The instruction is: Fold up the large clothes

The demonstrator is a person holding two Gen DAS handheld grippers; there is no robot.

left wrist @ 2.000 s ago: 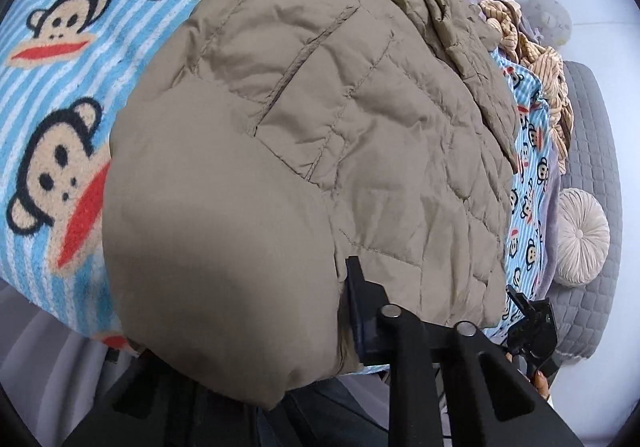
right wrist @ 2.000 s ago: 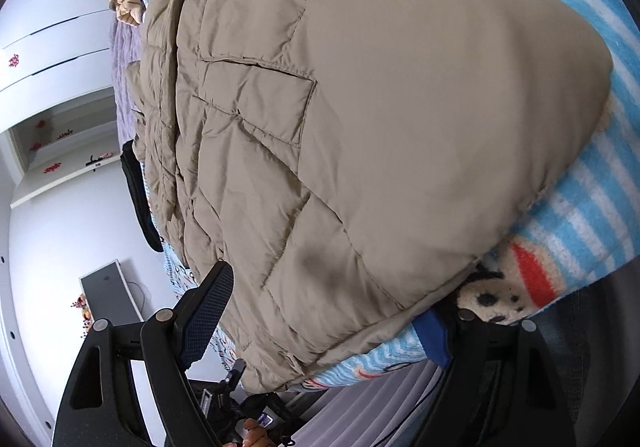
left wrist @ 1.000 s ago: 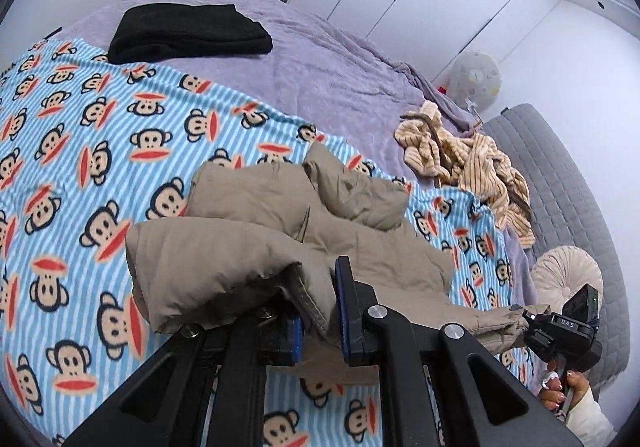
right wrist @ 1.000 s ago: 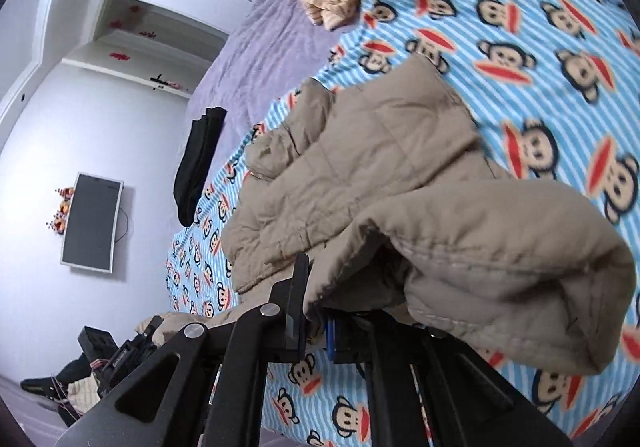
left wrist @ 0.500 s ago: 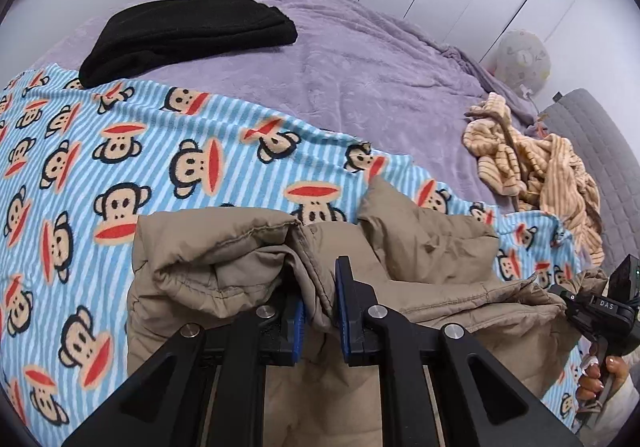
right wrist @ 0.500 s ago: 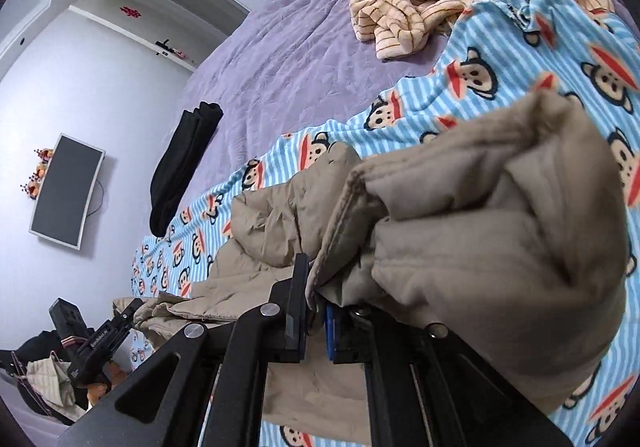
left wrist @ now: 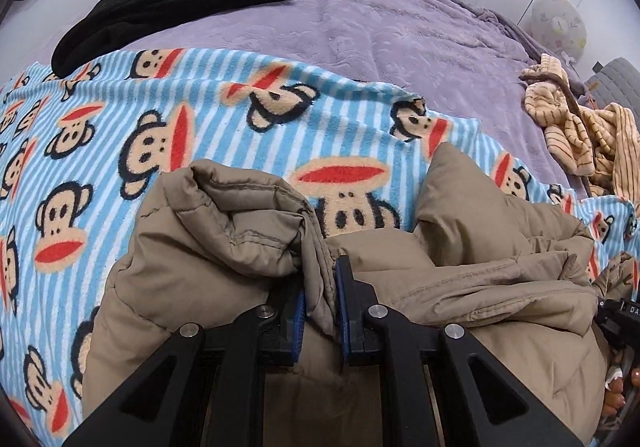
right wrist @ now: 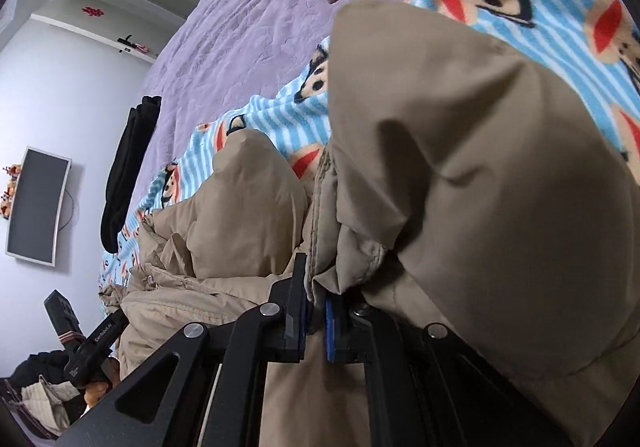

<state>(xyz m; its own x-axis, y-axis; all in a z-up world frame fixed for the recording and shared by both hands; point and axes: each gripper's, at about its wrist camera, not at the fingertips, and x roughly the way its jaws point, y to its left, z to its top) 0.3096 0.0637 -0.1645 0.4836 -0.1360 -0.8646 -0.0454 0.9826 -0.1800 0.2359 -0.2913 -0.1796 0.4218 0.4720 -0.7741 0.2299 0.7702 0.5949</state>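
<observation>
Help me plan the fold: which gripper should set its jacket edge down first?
Probably left. The left hand-held gripper pinches a thin jacket edge low over the blanket; the right hand-held gripper carries a bulkier bunch.

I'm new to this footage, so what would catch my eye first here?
The puffy tan jacket fills the foreground, with the left gripper and right gripper each clamped on a bunched edge. Under it lies a bright blue striped monkey blanket; a folded black garment rests on the purple bedspread beyond.
</observation>
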